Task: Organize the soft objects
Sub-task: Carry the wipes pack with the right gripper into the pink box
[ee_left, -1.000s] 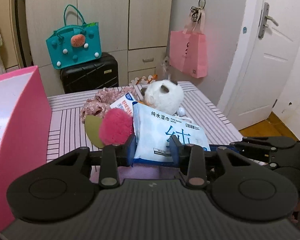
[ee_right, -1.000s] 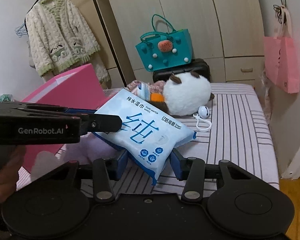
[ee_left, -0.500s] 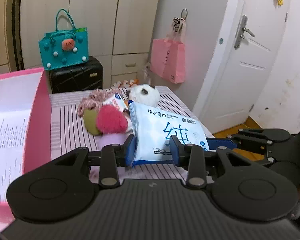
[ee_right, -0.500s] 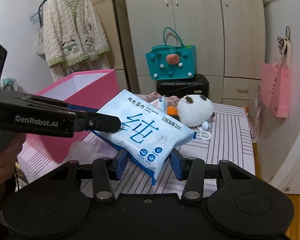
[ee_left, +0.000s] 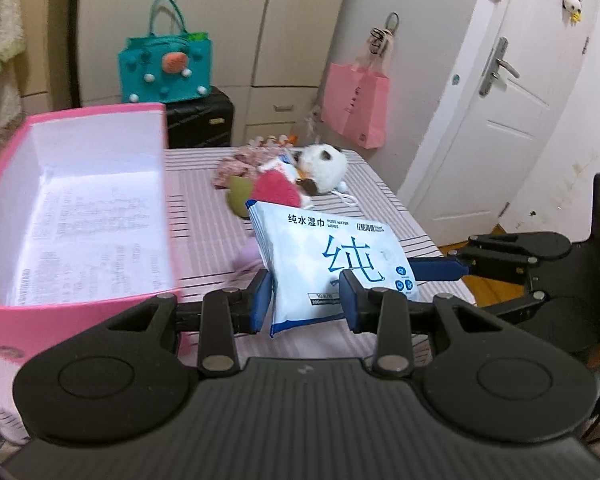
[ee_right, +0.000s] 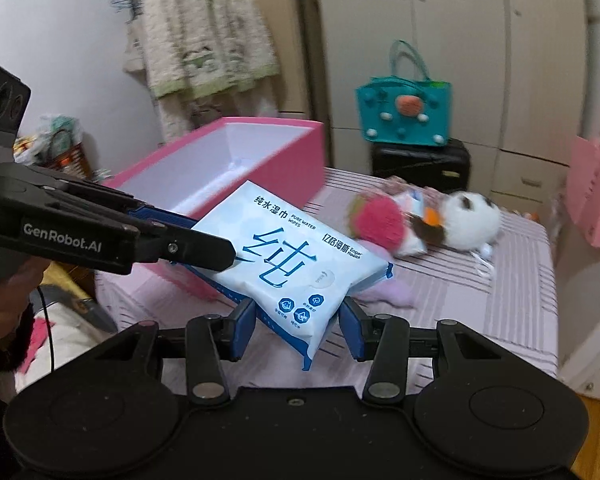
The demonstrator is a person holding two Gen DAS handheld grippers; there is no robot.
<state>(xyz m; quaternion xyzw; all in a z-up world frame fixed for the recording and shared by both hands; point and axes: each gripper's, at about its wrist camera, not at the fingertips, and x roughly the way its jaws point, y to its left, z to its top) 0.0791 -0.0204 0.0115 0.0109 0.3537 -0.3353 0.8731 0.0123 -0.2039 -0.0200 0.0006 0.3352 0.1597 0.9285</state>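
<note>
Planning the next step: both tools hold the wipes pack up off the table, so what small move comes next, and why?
Probably carry the wipes pack leftward over the pink box. The left tool and right tool both grip it in the air, and the box beside it stands open.

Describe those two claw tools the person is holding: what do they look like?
Each claw is matte black plastic with a ribbed body, two round discs and silver pivot pins. The left claw and right claw both end in blue finger pads. White "GenRobot.AI" lettering runs along the left one's side. A thin black cable hangs below it.
</note>
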